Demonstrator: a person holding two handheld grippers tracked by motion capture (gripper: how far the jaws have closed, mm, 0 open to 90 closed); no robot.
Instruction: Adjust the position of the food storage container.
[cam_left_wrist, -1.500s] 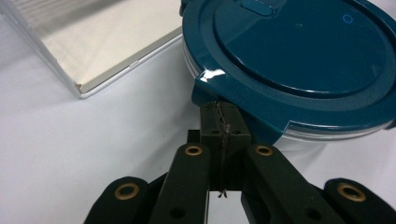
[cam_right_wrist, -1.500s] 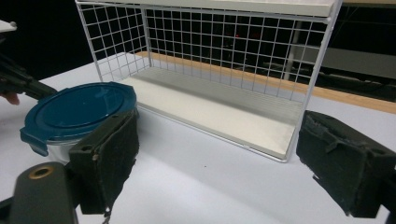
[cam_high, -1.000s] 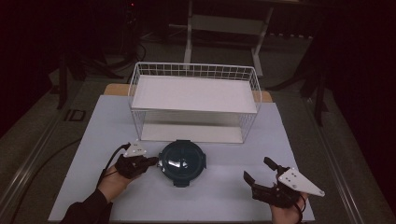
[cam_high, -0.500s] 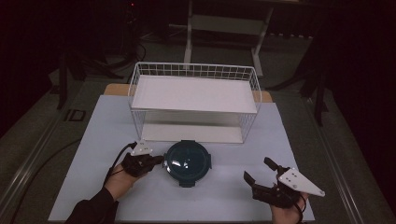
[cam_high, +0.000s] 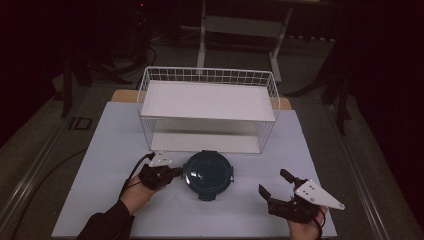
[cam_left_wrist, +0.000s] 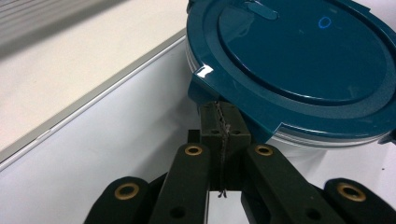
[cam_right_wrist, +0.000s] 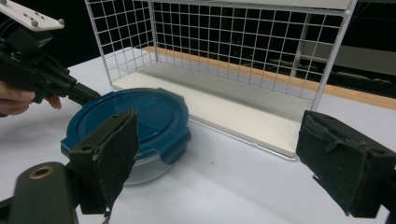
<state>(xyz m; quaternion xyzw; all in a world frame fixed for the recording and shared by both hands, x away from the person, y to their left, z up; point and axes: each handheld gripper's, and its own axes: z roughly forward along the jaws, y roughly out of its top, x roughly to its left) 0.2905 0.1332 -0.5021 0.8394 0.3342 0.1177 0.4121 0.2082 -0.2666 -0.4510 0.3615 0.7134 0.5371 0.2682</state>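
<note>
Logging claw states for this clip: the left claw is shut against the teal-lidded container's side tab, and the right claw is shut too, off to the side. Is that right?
Not quite. The left claw is shut at the side tab of the teal-lidded container, but the right claw is open: the right gripper view shows its jaws spread wide apart, holding nothing, and the high view shows it apart from the container.

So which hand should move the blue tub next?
Probably the left. The left gripper is shut against the tub's lid tab, while the right gripper sits open, apart from it.
</note>
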